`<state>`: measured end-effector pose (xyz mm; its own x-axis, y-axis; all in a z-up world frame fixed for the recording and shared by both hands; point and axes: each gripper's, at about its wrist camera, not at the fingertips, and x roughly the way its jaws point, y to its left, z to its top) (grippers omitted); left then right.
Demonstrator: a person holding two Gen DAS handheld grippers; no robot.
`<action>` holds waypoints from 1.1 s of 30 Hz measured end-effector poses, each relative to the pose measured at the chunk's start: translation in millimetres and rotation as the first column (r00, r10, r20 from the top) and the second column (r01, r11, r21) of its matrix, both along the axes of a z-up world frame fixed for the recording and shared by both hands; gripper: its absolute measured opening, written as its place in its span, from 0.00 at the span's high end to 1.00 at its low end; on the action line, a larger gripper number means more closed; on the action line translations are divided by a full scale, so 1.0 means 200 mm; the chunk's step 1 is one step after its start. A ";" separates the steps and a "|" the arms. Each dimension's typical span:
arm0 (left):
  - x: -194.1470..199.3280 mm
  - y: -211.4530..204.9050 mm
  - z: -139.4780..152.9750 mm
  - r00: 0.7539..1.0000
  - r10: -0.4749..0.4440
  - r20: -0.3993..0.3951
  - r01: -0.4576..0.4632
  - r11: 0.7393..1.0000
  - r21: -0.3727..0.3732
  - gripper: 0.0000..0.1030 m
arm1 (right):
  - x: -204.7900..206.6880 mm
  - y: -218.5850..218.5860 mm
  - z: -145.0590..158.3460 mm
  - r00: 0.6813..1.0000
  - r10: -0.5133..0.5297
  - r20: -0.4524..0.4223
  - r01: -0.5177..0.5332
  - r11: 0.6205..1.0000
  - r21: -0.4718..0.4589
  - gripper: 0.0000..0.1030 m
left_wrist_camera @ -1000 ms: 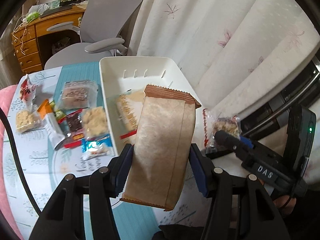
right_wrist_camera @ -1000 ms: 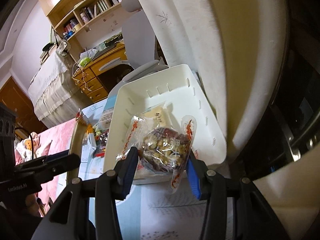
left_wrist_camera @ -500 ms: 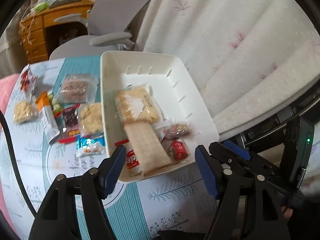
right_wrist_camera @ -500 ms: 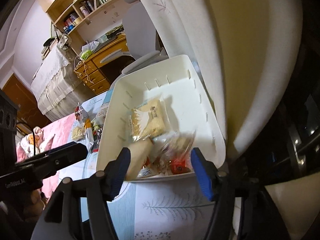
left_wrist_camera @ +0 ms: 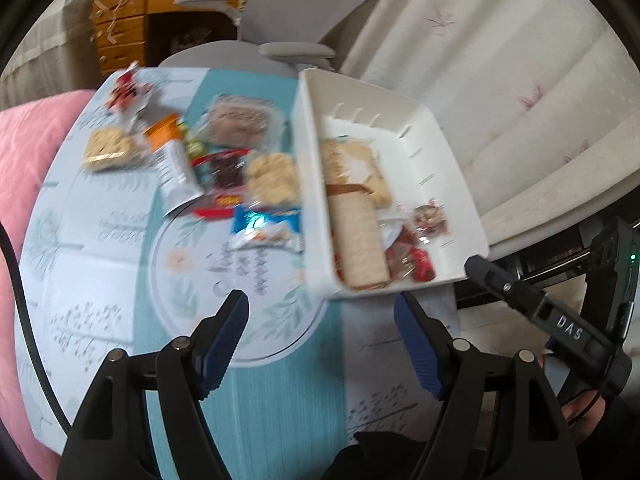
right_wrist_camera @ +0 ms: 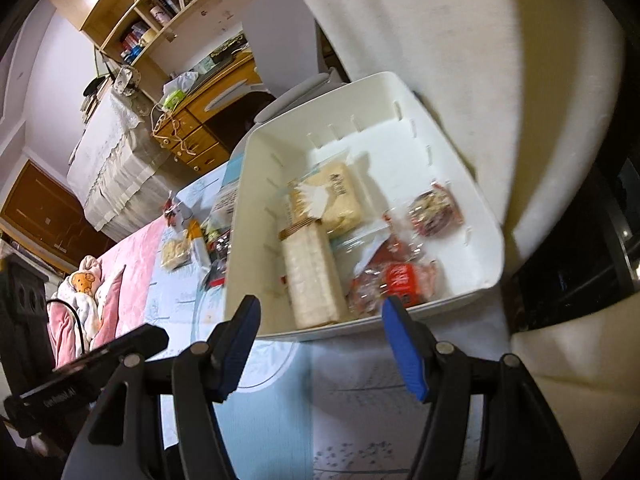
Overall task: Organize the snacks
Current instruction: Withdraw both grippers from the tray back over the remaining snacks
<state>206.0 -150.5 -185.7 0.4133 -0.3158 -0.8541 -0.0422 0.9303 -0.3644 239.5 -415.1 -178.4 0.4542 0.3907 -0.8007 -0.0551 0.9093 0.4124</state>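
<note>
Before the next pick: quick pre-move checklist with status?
1. left gripper empty, jaws just opened: ok.
2. right gripper empty, jaws just opened: ok.
3. Brown packet lying inside the white bin: ok.
4. Clear nut pack inside the bin: ok.
5. Snacks left on the table, for example the blue packet: not ok, still to sort.
6. Next target sharp enough to aim at: cannot tell, left wrist view is blurred.
</note>
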 end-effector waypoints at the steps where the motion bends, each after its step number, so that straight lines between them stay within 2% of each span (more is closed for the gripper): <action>1: -0.02 0.03 -0.01 1.000 0.009 -0.004 -0.009 1.000 -0.002 0.28 | 0.00 0.03 0.00 1.000 0.004 -0.001 -0.004 1.000 0.000 0.38; 6: -0.10 0.24 -0.03 0.998 0.048 -0.036 -0.048 0.999 -0.002 0.28 | -0.04 0.18 0.01 1.000 0.027 -0.001 -0.027 1.000 -0.012 0.38; 12: -0.16 0.48 -0.03 0.998 0.045 -0.054 -0.045 0.999 0.001 0.28 | -0.11 0.40 0.03 1.000 0.023 0.000 -0.023 0.999 -0.034 0.38; 16: -0.17 0.64 -0.03 0.997 0.028 -0.070 -0.028 1.000 0.004 0.26 | -0.17 0.56 0.05 1.000 0.004 0.018 -0.003 0.998 -0.061 0.38; 27: -0.14 0.99 -0.08 0.988 -0.105 -0.114 0.110 0.993 0.039 0.26 | -0.30 1.00 0.01 0.997 -0.052 0.049 0.058 0.990 -0.131 0.38; 33: -0.06 1.16 -0.13 0.983 -0.105 -0.152 0.107 0.994 0.008 0.25 | -0.33 1.18 -0.02 0.998 -0.046 0.050 0.055 0.979 -0.195 0.38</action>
